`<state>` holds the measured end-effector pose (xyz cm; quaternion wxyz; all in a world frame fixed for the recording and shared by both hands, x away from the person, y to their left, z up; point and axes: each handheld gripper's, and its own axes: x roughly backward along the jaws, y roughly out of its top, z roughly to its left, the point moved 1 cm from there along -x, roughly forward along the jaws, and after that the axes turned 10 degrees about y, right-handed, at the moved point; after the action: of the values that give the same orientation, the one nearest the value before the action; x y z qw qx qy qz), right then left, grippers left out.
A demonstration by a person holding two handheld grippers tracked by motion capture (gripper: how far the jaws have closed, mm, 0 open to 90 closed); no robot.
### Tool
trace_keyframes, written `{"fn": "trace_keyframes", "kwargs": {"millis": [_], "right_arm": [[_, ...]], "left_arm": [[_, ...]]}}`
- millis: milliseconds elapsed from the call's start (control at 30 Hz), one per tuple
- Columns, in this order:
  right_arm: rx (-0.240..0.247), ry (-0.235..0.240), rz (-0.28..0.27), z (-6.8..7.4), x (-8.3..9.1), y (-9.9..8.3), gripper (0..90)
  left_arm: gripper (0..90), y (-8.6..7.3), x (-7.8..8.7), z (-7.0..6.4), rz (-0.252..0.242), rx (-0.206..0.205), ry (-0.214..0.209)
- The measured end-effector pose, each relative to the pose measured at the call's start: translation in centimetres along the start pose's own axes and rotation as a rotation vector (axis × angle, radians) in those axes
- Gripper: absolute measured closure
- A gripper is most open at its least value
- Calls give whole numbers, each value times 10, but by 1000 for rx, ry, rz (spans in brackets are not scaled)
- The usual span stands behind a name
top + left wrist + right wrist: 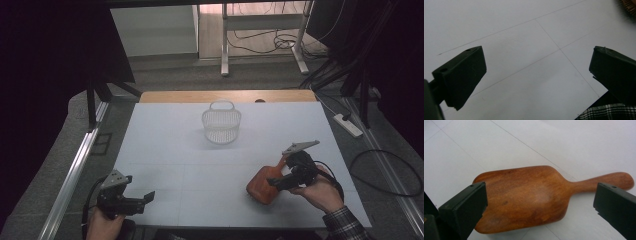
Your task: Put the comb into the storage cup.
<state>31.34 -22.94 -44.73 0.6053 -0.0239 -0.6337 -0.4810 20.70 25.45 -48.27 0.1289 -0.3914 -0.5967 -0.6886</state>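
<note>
A brown wooden scoop [262, 185] lies on the white table at the front right, bowl face down, its short handle [609, 181] pointing away from the bowl. My right gripper [276, 184] hovers just over it, open, with its jaws either side of the scoop [524, 197] and not touching it. My left gripper [142, 200] rests at the front left corner, open, with bare tabletop between its jaws [536, 75]. A white wire basket [221, 122] with a small handle stands at the table's far middle.
The white table [170, 150] has a wooden strip along its far edge. A metal rail [75, 170] runs along the left side. On the floor at the right lie a power strip [347, 125] and cables [390, 170]. A plaid sleeve [609, 112] shows at the bottom.
</note>
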Motion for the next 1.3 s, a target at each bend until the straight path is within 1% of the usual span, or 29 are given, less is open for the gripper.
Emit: {"fn": "trace_keyframes", "kwargs": {"millis": [133,200,267,333,367,400,467,533,567,700,800,967,1067,1300], "right_arm": [[6,-2,23,2,-7,6,8],[15,2,27,2,-9,8,96],[14,21,35,2,-10,9,195],[27,45,34,2,-10,9,384],[29,61,40,2,-9,9,445],[31,73,46,1,-8,9,553],[45,101,60,1,-8,9,687],[53,116,63,1,-6,9,858],[58,123,66,1,-5,9,900],[71,129,88,3,-6,9,900],[92,110,98,5,-8,7,900],[111,104,106,6,-8,-2,900],[104,111,107,7,-6,-10,900],[98,124,143,12,-6,-27,900]], "left_arm": [[12,0,0,0,0,0,-2],[11,0,0,0,-2,1,-2],[11,0,0,0,-2,0,-4],[11,0,0,0,-1,0,-5],[12,0,0,0,-1,-1,-5],[12,0,0,0,-2,-1,-5],[12,0,0,0,-1,-3,-6],[12,0,0,0,0,-4,-7],[12,0,0,0,0,-4,-7],[12,0,0,0,0,-6,-7],[12,0,0,0,-2,-5,-7],[12,0,0,0,0,-6,-8],[12,0,0,0,0,-7,-8],[13,0,0,-1,1,-12,-5]]}}
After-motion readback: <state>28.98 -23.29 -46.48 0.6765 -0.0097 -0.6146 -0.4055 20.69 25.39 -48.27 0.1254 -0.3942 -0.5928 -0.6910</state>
